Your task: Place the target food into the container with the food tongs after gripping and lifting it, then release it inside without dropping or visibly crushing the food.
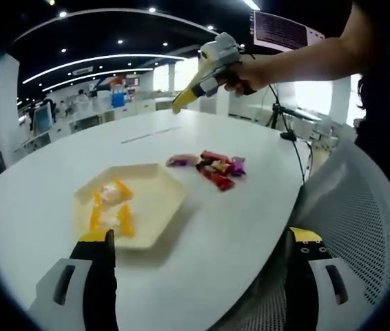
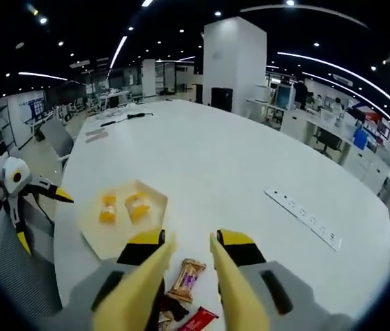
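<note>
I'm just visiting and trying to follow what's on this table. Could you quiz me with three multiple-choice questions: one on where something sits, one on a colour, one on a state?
1. The wrapped snacks lie:
A. in the tray
B. on the table beside the tray
C. on a chair

2. The tray is:
A. pale cream
B. red
C. black

3. The right gripper is:
A. shut on a snack
B. lying on the table
C. open, holding nothing

Answers: 1 B, the pile rests on the white table. 2 A, a cream hexagon. 3 C, tongs apart above a snack.
</note>
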`<state>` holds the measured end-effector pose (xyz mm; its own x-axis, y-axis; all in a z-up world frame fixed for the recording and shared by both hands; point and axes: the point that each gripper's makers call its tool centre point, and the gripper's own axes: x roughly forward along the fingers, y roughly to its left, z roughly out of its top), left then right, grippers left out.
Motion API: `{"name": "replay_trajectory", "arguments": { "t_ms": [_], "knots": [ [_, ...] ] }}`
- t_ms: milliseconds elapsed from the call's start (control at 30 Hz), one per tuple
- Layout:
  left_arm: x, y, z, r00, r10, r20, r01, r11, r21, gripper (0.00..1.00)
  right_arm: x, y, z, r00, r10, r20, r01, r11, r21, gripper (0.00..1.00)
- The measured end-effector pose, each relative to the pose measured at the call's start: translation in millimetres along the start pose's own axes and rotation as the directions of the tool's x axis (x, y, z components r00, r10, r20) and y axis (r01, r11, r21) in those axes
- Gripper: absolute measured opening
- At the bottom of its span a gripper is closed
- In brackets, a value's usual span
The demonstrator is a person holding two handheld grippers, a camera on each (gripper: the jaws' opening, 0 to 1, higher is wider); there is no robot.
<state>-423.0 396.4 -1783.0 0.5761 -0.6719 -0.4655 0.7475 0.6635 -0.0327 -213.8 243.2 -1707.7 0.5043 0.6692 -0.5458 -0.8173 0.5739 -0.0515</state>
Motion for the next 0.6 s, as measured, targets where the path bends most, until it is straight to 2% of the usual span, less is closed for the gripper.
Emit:
{"name": "replay_trajectory", "arguments": {
  "t_ms": [67,600],
  "knots": [
    [-0.3,0.3,0.1,1.000,0.003,0.000,-0.003,1.000,-0.001,0.99,2.9,0.1,-7.0,1.000,-0.001,-0.007,0.001,1.000,-0.020,0.28],
    [0.6,0.1,-1.1,1.000,0.004,-0.011,-0.004,1.000,0.009,0.99,29.1,3.6,-45.0,1.000,-0.008,-0.027,0.009,0.998,0.063,0.29]
  ]
}}
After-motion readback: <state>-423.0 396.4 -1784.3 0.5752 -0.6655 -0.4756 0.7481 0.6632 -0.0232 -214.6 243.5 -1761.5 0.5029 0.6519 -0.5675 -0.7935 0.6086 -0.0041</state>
